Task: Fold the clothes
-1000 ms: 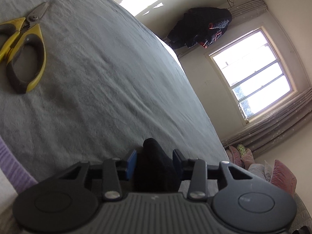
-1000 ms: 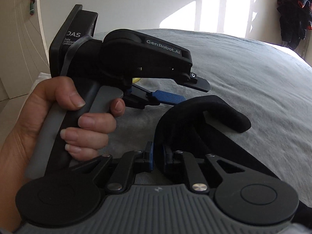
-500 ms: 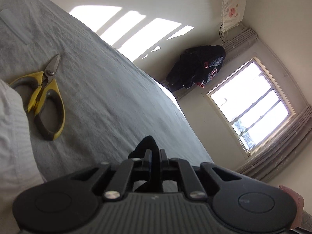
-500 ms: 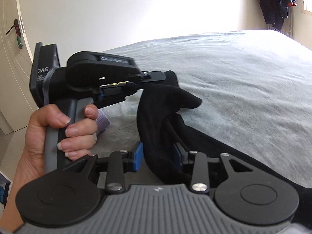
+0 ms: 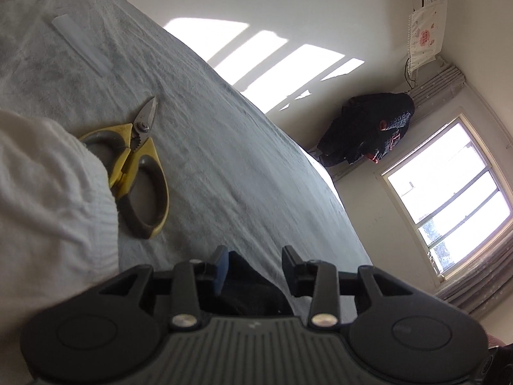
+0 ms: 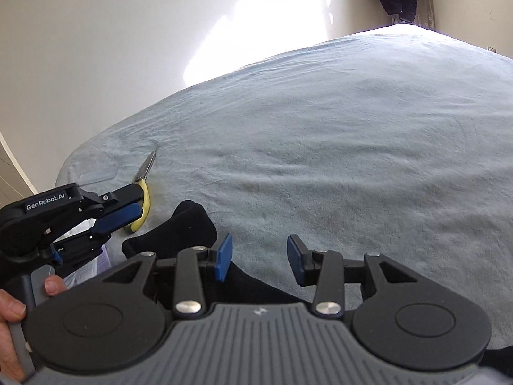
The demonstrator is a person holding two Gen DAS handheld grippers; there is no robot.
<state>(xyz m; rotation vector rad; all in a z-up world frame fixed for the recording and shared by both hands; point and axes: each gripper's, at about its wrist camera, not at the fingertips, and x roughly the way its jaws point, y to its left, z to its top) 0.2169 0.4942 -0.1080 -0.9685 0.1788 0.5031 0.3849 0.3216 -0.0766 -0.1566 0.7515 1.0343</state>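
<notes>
Right wrist view: the right gripper [image 6: 259,258] has its 2 fingers parted, nothing pinched, with the black garment [image 6: 192,224] lying on the grey bed [image 6: 352,144] under and left of them. Left gripper [image 5: 255,266] fingers have just been opening; dark cloth sits loose between them, yellow scissors [image 5: 141,166] ahead-left.

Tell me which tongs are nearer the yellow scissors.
Left. The left tongs hover right beside the yellow scissors; the right tongs sit farther off, beyond the black garment.

Black garment [image 6: 179,224]; grey bedspread [image 6: 352,160]; yellow-grey scissors [image 5: 141,173]; white cloth [image 5: 48,199].
</notes>
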